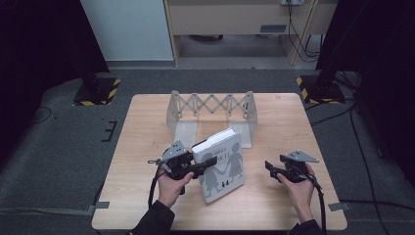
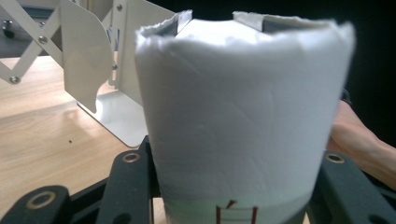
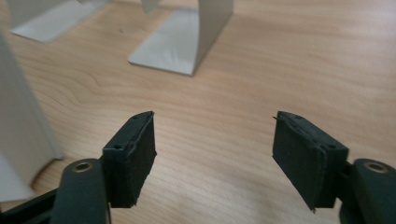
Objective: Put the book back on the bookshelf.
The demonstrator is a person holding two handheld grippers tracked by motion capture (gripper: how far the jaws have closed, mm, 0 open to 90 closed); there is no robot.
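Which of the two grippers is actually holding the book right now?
The left gripper. Its jaws are clamped across the white book, while the right gripper hangs open over bare table, apart from the book.

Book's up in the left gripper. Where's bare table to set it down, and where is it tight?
Bare wood lies on the table left of the expanding book rack, on its right side between the rack and the right gripper, and along the near edge. It is tight in the middle, where the left gripper holds the book just before the rack's base plates.
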